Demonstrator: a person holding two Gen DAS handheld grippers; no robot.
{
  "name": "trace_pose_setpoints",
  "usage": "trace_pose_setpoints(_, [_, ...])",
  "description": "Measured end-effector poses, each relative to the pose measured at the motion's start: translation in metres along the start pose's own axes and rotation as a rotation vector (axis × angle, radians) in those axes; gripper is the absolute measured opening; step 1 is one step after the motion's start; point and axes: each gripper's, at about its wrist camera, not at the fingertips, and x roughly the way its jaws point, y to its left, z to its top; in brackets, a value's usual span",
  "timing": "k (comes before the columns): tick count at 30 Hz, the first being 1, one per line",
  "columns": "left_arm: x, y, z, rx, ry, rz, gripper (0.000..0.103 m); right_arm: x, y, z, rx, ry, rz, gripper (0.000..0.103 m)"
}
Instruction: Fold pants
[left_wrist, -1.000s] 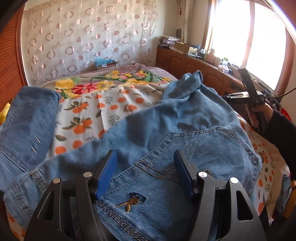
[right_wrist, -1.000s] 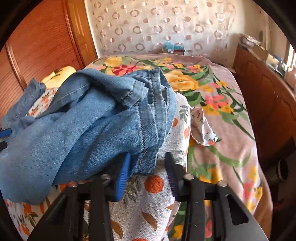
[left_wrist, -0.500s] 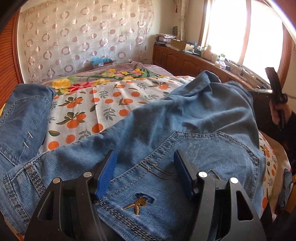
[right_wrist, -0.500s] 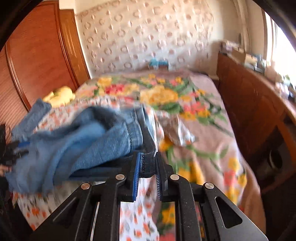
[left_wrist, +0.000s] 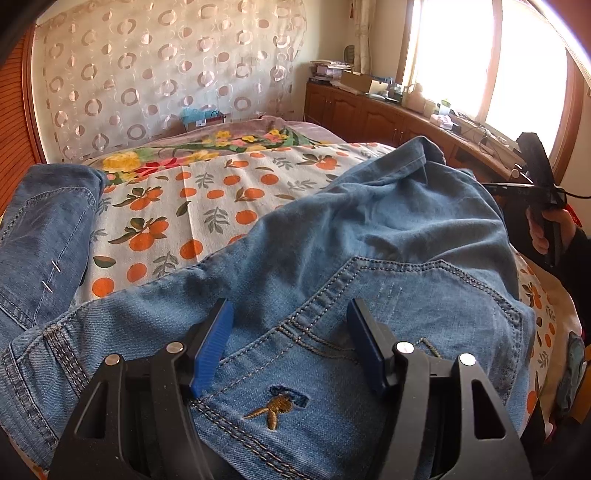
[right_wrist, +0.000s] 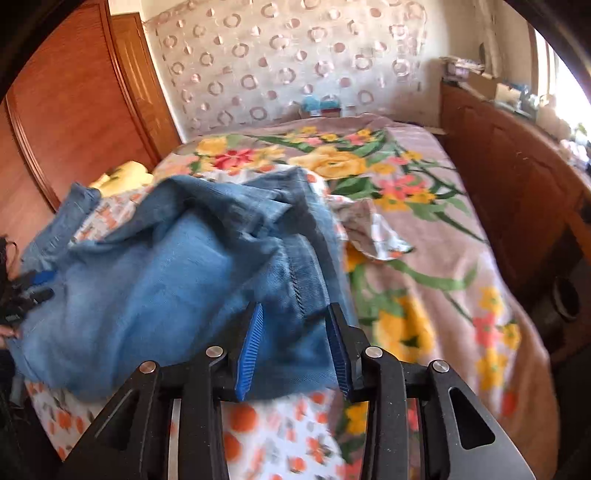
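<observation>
The jeans (left_wrist: 369, 229) lie bunched on a bed, on top of a sheet printed with oranges (left_wrist: 207, 206) that covers a flowered bedspread (right_wrist: 424, 236). In the left wrist view the seat of the jeans fills the foreground: a back pocket (left_wrist: 424, 295) with pale stitching sits just past the fingers, and a small embroidered mark (left_wrist: 277, 406) shows lower down between them. The left gripper (left_wrist: 290, 328) stands wide open over this denim, its blue pads apart on either side of the stitched seam; whether they press on the cloth cannot be told, and nothing is pinched between them. One leg of the jeans (left_wrist: 44, 229) lies off to the left on the orange-print sheet, while the other part rises in a fold toward the right, where a hand (left_wrist: 546, 232) holds the other gripper's handle near the window side. In the right wrist view the right gripper (right_wrist: 295, 343) is partly open and its jaws are opening; a hemmed edge of blurred blue denim lies between the pads, not squeezed by them. Beyond the bed stand a wooden wardrobe (right_wrist: 74, 110) on the left, a circle-patterned curtain (left_wrist: 166, 66) at the back, and a low wooden cabinet (left_wrist: 369, 114) under the bright window.
</observation>
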Motion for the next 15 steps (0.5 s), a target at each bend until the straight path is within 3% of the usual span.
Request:
trace_pose_setpoints(6, [0.000,-0.001,-0.001,0.002,0.004,0.002,0.065,0.029,0.013,0.011,-0.036,0.043,0.031,0.037])
trace_pose_setpoints(15, [0.000,-0.001,-0.001,0.001,0.008,-0.002,0.065,0.021,-0.010,0.006,0.047,-0.031,-0.099,0.040])
